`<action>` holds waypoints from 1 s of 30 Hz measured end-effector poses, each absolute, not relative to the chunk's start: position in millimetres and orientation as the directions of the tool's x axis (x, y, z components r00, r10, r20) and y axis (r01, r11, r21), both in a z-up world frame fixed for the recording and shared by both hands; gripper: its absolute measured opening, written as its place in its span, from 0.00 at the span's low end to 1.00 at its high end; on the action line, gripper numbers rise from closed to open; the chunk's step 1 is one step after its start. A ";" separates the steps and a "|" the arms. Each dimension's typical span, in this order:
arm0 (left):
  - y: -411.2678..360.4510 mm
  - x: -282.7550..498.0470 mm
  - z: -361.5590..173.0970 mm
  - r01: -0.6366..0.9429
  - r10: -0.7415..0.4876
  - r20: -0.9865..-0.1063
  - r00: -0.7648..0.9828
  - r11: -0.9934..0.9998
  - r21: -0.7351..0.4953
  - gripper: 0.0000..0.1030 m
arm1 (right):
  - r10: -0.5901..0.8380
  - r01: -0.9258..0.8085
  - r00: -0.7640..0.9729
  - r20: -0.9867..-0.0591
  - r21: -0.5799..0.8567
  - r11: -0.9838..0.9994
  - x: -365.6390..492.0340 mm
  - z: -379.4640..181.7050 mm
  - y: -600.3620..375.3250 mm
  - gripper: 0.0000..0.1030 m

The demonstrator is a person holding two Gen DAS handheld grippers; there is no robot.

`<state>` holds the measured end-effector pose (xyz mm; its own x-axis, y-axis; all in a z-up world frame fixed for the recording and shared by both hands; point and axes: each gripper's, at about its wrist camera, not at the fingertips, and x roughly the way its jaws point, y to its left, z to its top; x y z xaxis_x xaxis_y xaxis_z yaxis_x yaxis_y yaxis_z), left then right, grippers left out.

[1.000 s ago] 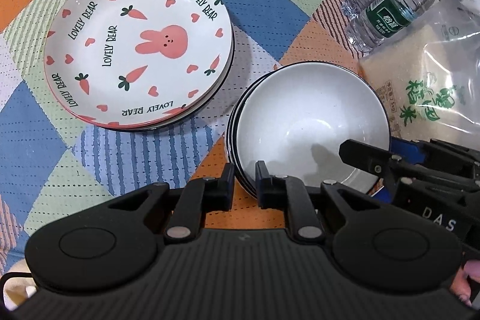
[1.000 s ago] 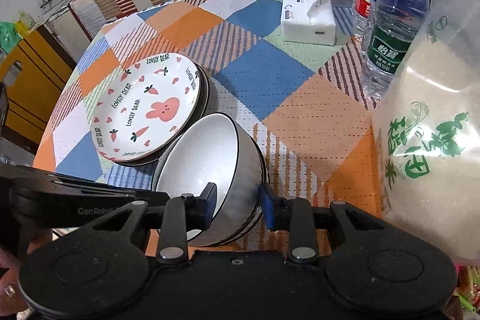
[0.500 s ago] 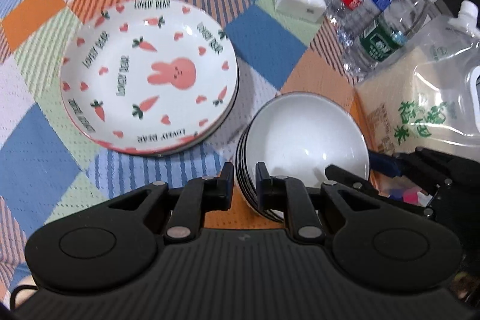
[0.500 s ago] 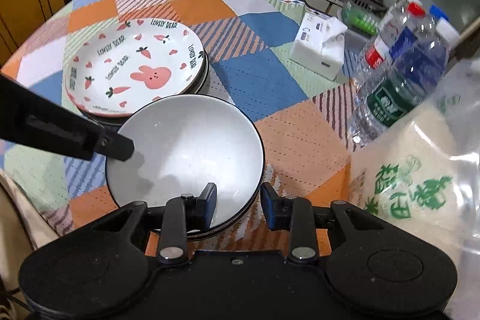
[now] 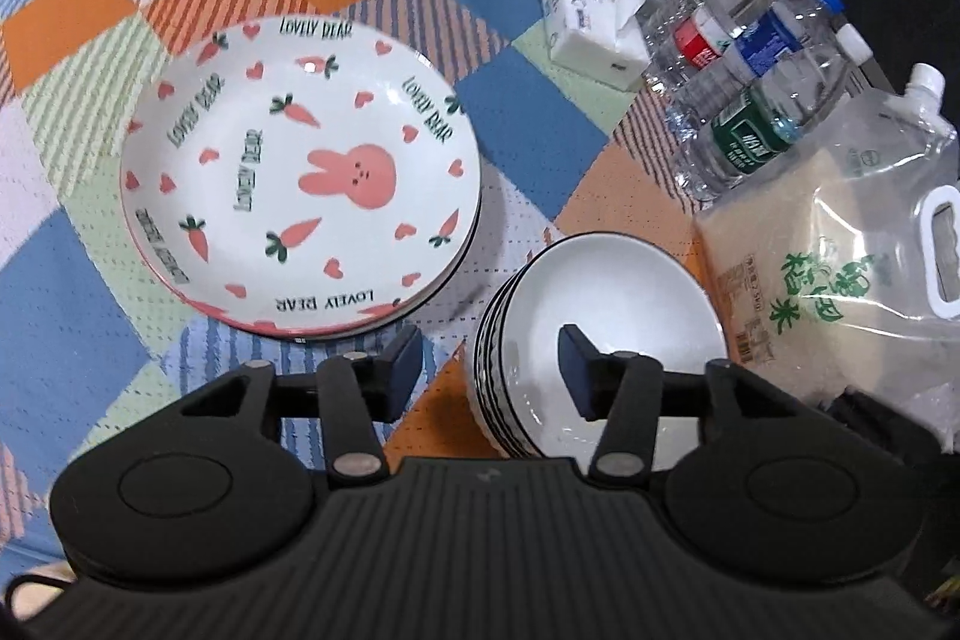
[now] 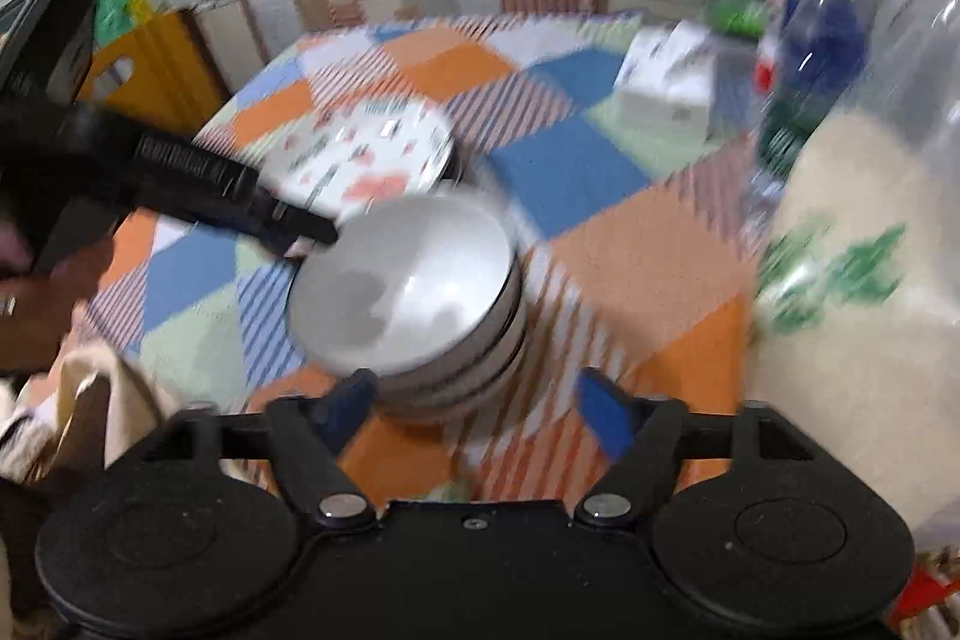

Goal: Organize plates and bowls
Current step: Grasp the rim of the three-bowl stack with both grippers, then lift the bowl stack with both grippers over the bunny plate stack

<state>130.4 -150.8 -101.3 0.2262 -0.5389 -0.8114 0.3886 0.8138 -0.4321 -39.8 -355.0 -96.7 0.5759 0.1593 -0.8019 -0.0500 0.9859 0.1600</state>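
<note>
A stack of white bowls (image 5: 600, 316) with black rims stands on the patchwork tablecloth, also in the blurred right wrist view (image 6: 414, 292). Left of it lies a stack of plates (image 5: 300, 178), the top one white with a pink rabbit and carrots; it also shows in the right wrist view (image 6: 372, 154). My left gripper (image 5: 489, 370) is open and empty, above the near edge of the bowl stack. My right gripper (image 6: 477, 409) is open and empty, just in front of the bowls. The left gripper's finger (image 6: 240, 202) reaches the bowl rim in the right wrist view.
Several water bottles (image 5: 744, 88) and a clear bag of rice (image 5: 840, 250) stand right of the bowls. A tissue pack (image 5: 594, 22) lies at the back. A yellow chair (image 6: 156, 64) and kitchen counters lie beyond the table.
Both grippers have opened. Both have drawn back and up from the bowl stack, which now sits level. The right wrist view is blurred by motion.
</note>
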 end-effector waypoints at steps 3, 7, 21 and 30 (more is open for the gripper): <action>-150.8 129.8 -114.7 0.372 -0.542 -0.815 0.206 0.813 -0.447 0.52 | 0.196 -0.097 0.562 -0.804 0.172 0.980 -38.6 -120.3 -341.4 0.93; -150.3 131.5 -131.3 0.347 -0.557 -0.812 0.175 0.807 -0.478 0.53 | 0.178 -0.123 0.542 -0.821 0.132 0.984 -24.4 -151.3 -324.5 0.93; -161.1 134.3 -160.9 0.362 -0.622 -0.773 0.120 0.753 -0.550 0.49 | 0.134 -0.142 0.612 -0.780 0.058 0.988 6.3 -189.5 -318.1 0.93; -163.8 136.3 -162.0 0.347 -0.629 -0.771 0.099 0.748 -0.566 0.37 | 0.157 -0.167 0.679 -0.717 0.058 0.984 0.7 -195.8 -316.3 0.94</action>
